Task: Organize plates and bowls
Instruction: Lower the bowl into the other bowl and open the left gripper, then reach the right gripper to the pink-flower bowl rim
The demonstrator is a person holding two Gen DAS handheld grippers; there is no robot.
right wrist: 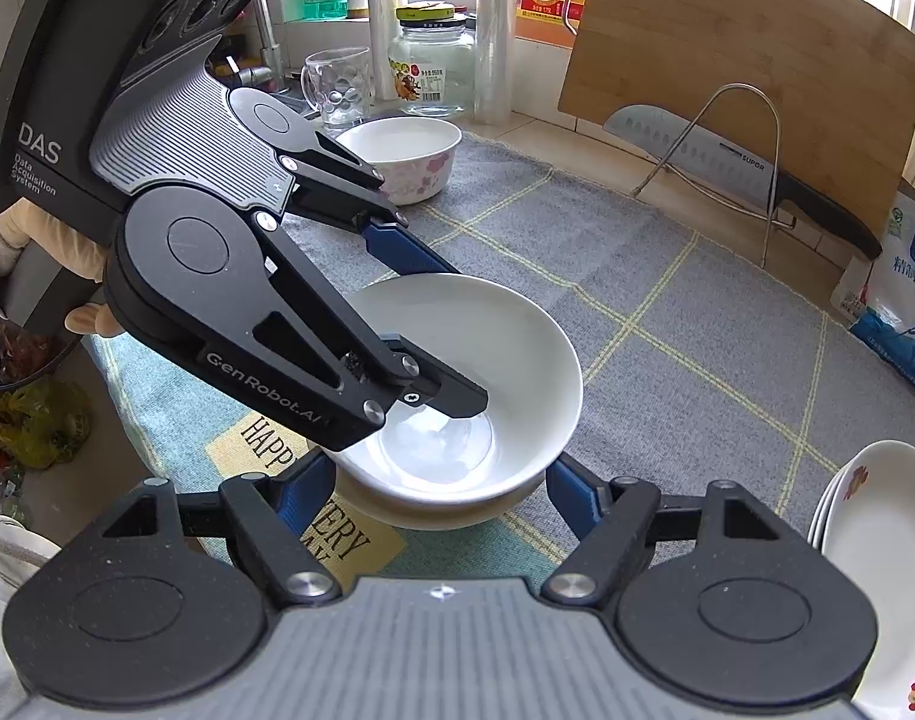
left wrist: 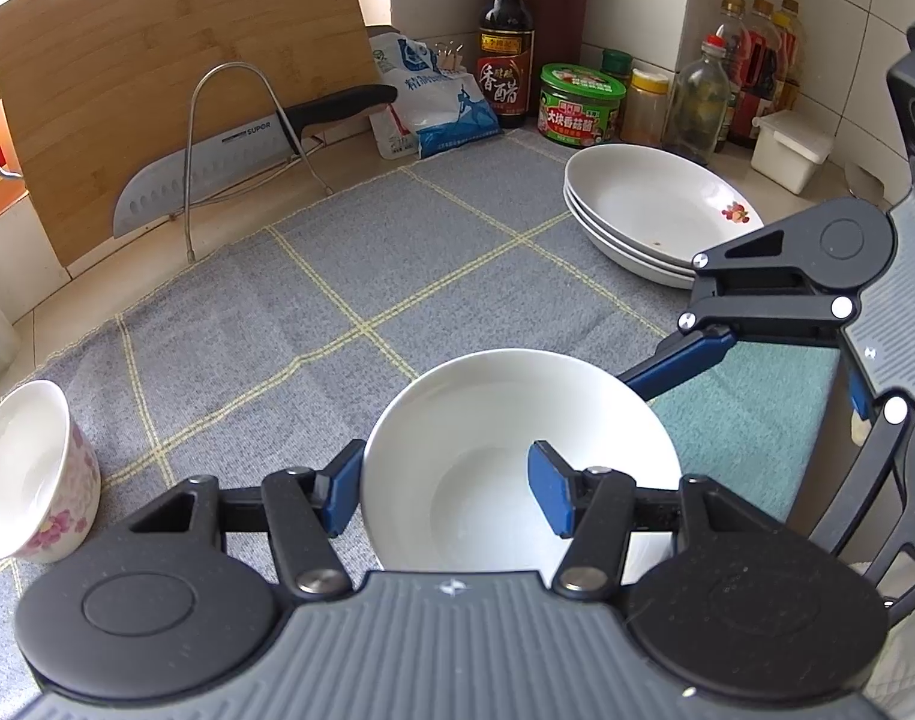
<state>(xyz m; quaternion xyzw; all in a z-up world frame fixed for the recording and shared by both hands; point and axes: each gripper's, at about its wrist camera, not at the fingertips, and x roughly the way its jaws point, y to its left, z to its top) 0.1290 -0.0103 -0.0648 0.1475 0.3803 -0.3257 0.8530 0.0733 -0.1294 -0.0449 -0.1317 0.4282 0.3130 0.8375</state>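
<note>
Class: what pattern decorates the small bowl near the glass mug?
Pink flowers on white; clearest in the right wrist view.

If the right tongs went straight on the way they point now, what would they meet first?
The plain white bowl, directly between and ahead of the right tongs. The left tongs already straddle its rim, so they might be struck next; depth is unclear.

Bowl point(left wrist: 505, 420) on mat point(left wrist: 277, 312), plates point(left wrist: 649, 210) behind

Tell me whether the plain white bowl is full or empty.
Empty: the white bowl shows a bare glossy bottom in both views; left gripper straddles its rim.
</note>
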